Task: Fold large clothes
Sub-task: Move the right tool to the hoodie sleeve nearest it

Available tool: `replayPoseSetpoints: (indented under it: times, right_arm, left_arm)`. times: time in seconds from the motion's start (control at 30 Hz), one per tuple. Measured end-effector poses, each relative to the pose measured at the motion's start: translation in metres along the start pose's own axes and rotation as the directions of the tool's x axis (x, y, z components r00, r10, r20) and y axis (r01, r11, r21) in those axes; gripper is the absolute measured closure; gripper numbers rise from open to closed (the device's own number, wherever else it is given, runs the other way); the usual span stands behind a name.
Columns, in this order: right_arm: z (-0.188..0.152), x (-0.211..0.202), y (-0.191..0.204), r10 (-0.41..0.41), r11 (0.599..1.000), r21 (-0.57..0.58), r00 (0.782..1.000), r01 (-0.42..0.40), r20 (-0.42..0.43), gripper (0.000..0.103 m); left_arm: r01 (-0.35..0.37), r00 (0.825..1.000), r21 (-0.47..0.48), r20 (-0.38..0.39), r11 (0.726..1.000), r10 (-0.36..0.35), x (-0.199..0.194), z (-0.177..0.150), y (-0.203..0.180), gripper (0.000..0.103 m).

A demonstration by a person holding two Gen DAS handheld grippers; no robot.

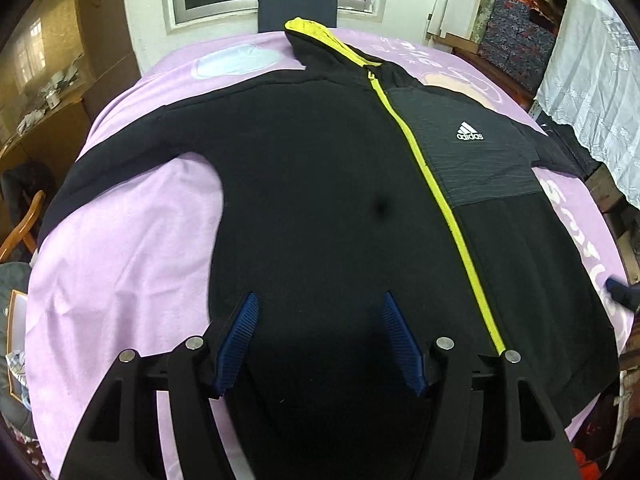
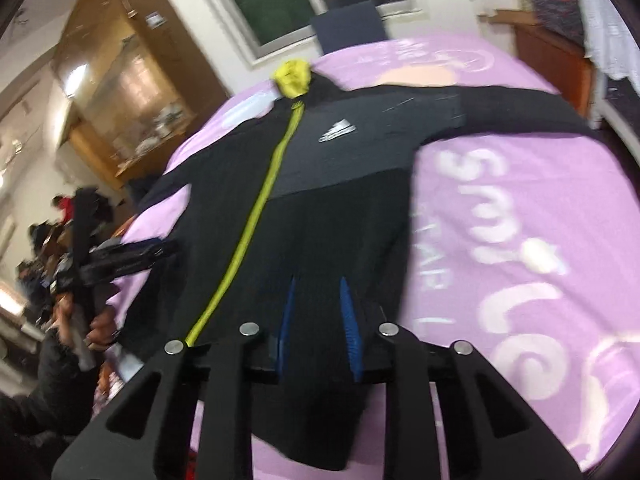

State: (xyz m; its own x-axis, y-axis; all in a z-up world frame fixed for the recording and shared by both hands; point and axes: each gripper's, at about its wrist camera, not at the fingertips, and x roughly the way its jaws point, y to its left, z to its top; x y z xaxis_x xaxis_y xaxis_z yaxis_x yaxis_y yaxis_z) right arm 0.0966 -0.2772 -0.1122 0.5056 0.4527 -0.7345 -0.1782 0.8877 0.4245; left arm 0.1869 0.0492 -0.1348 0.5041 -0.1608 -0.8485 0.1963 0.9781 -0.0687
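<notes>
A black zip jacket [image 1: 320, 184] with a yellow-green zipper [image 1: 436, 188] and a white logo [image 1: 470, 132] lies flat, front up, on a lilac blanket [image 1: 132, 248], sleeves spread. My left gripper [image 1: 320, 308] is open above the jacket's lower left half, near the hem. In the right wrist view the jacket [image 2: 320, 208] fills the middle. My right gripper [image 2: 318, 288] is open, its jaws fairly narrow, over the lower right half near the hem. The left gripper [image 2: 120, 256] shows at the left, held by a hand.
The blanket [image 2: 520, 220] covers a table. A dark chair back [image 1: 298, 8] stands at the far edge under a window. A wooden cabinet [image 2: 132, 92] is at the left, white lace curtain [image 1: 592, 80] and boxes at the right.
</notes>
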Motion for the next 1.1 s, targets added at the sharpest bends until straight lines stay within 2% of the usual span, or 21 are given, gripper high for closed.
replayPoseSetpoints:
  times: [0.1,0.13,0.2,0.23,0.27,0.3,0.33,0.4,0.47,0.53,0.57,0.67,0.7,0.73,0.8,0.9,0.93,1.03,1.1]
  right_arm:
    - [-0.009,0.026,-0.007,-0.008,1.0,0.023,0.995,0.011,-0.1,0.082]
    - [-0.014,0.034,-0.016,-0.019,0.998,0.053,0.991,0.026,-0.13,0.087]
    - [-0.011,0.032,-0.03,0.03,0.993,0.115,0.993,-0.017,-0.117,0.089]
    - [-0.005,0.027,-0.036,0.044,0.99,0.139,0.994,-0.03,-0.097,0.085]
    - [0.008,0.015,-0.048,0.047,0.983,0.178,0.998,-0.04,-0.036,0.083]
    - [0.021,0.003,-0.062,0.038,0.976,0.215,0.999,-0.044,0.033,0.076]
    - [0.038,-0.012,-0.083,0.018,0.961,0.273,0.993,-0.05,0.119,0.069]
    - [0.058,-0.026,-0.119,-0.048,0.927,0.372,0.975,-0.036,0.215,0.066]
    - [0.075,-0.035,-0.158,-0.145,0.887,0.461,0.947,-0.004,0.287,0.066]
    - [0.085,-0.033,-0.188,-0.211,0.849,0.528,0.929,0.02,0.304,0.066]
    - [0.089,-0.029,-0.203,-0.24,0.825,0.564,0.921,0.027,0.308,0.066]
    - [0.098,-0.014,-0.213,-0.277,0.821,0.568,0.914,0.065,0.295,0.066]
    - [0.102,-0.01,-0.216,-0.28,0.817,0.572,0.914,0.066,0.294,0.066]
    - [0.103,-0.006,-0.219,-0.286,0.81,0.583,0.911,0.063,0.298,0.066]
    - [0.104,0.002,-0.228,-0.292,0.786,0.617,0.905,0.043,0.309,0.066]
    - [0.107,0.02,-0.235,-0.311,0.75,0.659,0.905,0.047,0.29,0.066]
    - [0.105,0.024,-0.238,-0.329,0.736,0.675,0.9,0.055,0.285,0.066]
    - [0.098,0.019,-0.245,-0.398,0.691,0.72,0.866,0.064,0.304,0.065]
    - [0.096,0.02,-0.246,-0.396,0.685,0.726,0.865,0.055,0.309,0.06]
  left_arm:
    - [-0.037,0.999,0.003,-0.032,0.999,0.037,0.014,-0.004,0.001,0.038]
    - [-0.032,0.999,0.004,-0.029,0.999,0.032,0.014,-0.005,0.002,0.038]
    - [-0.045,0.999,0.019,-0.028,0.999,0.045,0.011,0.0,0.001,0.038]
    - [-0.063,0.998,0.022,-0.017,0.998,0.063,0.008,0.005,0.001,0.038]
    - [-0.085,0.996,0.021,0.003,0.996,0.085,0.003,0.012,0.003,0.038]
    - [-0.105,0.994,0.006,0.028,0.994,0.105,-0.002,0.022,0.007,0.035]
    - [-0.115,0.992,-0.014,0.046,0.993,0.116,-0.007,0.028,0.011,0.028]
    - [-0.159,0.981,-0.083,0.1,0.984,0.167,-0.013,0.047,0.023,0.015]
    - [-0.216,0.964,-0.124,0.129,0.968,0.232,-0.009,0.058,0.035,0.012]
    - [-0.303,0.942,-0.153,0.098,0.941,0.32,0.012,0.065,0.05,0.012]
    - [-0.319,0.94,-0.161,0.074,0.934,0.334,0.018,0.065,0.055,0.012]
    - [-0.329,0.943,-0.19,-0.025,0.925,0.331,0.047,0.06,0.071,0.012]
    - [-0.332,0.943,-0.19,-0.032,0.924,0.333,0.051,0.057,0.074,0.011]
    - [-0.333,0.942,-0.186,-0.022,0.924,0.335,0.053,0.056,0.076,0.005]
    - [-0.36,0.93,-0.174,0.012,0.917,0.368,0.054,0.053,0.078,0.003]
    - [-0.332,0.94,-0.15,0.028,0.931,0.34,0.055,0.052,0.08,0.003]
    - [-0.317,0.945,-0.15,0.029,0.936,0.325,0.056,0.054,0.083,0.003]
    - [-0.245,0.966,-0.188,0.04,0.951,0.256,0.065,0.057,0.094,0.003]
    - [-0.181,0.978,-0.233,0.06,0.956,0.199,0.065,0.054,0.105,0.003]
